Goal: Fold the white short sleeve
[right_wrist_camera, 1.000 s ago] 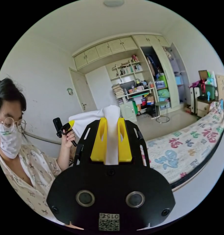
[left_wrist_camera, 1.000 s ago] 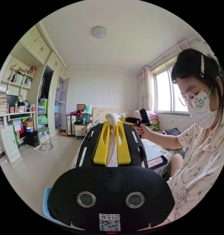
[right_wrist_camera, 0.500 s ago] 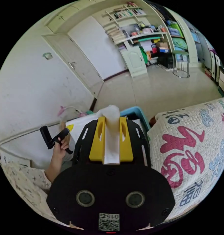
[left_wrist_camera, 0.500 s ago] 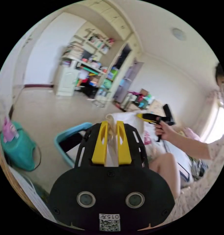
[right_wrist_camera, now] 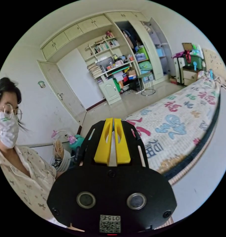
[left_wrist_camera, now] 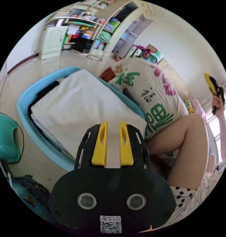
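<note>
Just past my left gripper [left_wrist_camera: 113, 123] tips lies the folded white short sleeve [left_wrist_camera: 80, 103], on top of the stack in the blue basket [left_wrist_camera: 26, 98]. Left jaws stand parted by a narrow gap, white cloth visible through it; I can't tell if they touch it. Right gripper [right_wrist_camera: 113, 120] jaws are almost together at the tips, nothing between them, quilted bed [right_wrist_camera: 182, 128] beyond. Basket rim sits just beside the bed edge; bare floor [left_wrist_camera: 26, 71] beyond the basket.

Bright daylight, soft shadows; window [left_wrist_camera: 222, 128] glare at left gripper view's edge; heavy fisheye warp near rims, both sharp.
</note>
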The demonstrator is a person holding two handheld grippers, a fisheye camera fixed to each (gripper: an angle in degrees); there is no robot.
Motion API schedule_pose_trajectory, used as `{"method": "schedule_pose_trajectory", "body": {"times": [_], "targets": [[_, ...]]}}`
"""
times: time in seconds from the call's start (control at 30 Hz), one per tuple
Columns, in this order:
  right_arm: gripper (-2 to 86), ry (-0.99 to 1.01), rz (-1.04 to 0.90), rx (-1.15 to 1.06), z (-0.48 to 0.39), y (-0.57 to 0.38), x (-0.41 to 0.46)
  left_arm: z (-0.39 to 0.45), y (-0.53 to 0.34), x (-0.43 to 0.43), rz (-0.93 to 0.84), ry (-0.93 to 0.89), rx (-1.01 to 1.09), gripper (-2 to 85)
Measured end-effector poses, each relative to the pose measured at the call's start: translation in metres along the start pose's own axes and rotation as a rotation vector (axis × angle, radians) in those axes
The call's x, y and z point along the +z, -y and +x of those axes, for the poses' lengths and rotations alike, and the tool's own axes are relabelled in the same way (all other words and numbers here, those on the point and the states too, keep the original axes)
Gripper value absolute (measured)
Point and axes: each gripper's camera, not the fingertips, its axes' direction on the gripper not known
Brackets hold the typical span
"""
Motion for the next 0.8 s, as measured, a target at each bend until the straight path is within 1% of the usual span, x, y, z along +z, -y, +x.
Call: {"method": "schedule_pose_trajectory", "body": {"times": [0.07,0.1,0.13,0.17,0.2,0.23,0.27,0.3,0.33,0.37,0.4,0.43,0.47,0.53,0.6,0.67,0.8], "targets": [[-0.2,-0.126,0.085,-0.006,-0.029,-0.005,-0.086,0.027,0.022,0.046,-0.149,-0.024,0.036,9.4],[-0.2,-0.162,0.107,-0.01,-0.04,-0.006,-0.107,0.031,0.027,0.059,-0.197,-0.02,0.037,9.6],[-0.3,-0.233,0.157,-0.022,-0.066,-0.005,-0.15,0.039,0.036,0.078,-0.264,0.02,0.047,9.7],[-0.3,-0.31,0.211,-0.049,-0.099,-0.005,-0.19,0.048,0.046,0.085,-0.282,0.065,0.082,9.3],[-0.4,-0.36,0.241,-0.066,-0.118,-0.005,-0.208,0.052,0.051,0.087,-0.296,0.088,0.086,9.3],[-0.4,-0.5,0.314,-0.126,-0.163,-0.009,-0.24,0.061,0.062,0.09,-0.319,0.116,0.119,9.1],[-0.5,-0.683,0.418,-0.191,-0.213,-0.019,-0.263,0.071,0.071,0.091,-0.346,0.14,0.158,9.1],[-0.5,-0.774,0.481,-0.226,-0.238,-0.026,-0.271,0.075,0.075,0.09,-0.356,0.15,0.173,9.0],[-0.6,-0.932,0.627,-0.283,-0.284,-0.043,-0.283,0.082,0.081,0.089,-0.371,0.165,0.19,9.0],[-0.7,-1.04,0.812,-0.313,-0.325,-0.064,-0.291,0.086,0.086,0.086,-0.381,0.17,0.194,9.0],[-0.8,-1.069,0.913,-0.325,-0.342,-0.076,-0.293,0.089,0.088,0.085,-0.388,0.169,0.198,9.0],[-0.8,-1.08,1.099,-0.365,-0.37,-0.097,-0.295,0.092,0.094,0.081,-0.405,0.166,0.199,9.0],[-0.8,-1.043,1.215,-0.408,-0.393,-0.11,-0.297,0.094,0.099,0.075,-0.423,0.162,0.188,8.9],[-0.8,-0.993,1.278,-0.383,-0.423,-0.104,-0.301,0.095,0.106,0.064,-0.454,0.138,0.136,8.5],[-0.7,-0.897,1.299,-0.348,-0.451,-0.088,-0.31,0.093,0.106,0.048,-0.47,0.088,0.077,8.0],[-0.7,-0.683,1.386,-0.413,-0.489,-0.075,-0.326,0.095,0.094,0.02,-0.447,0.022,0.033,7.9],[-0.6,-0.49,1.575,-0.581,-0.545,-0.07,-0.335,0.099,0.062,-0.037,-0.344,-0.002,-0.011,7.8]]}}
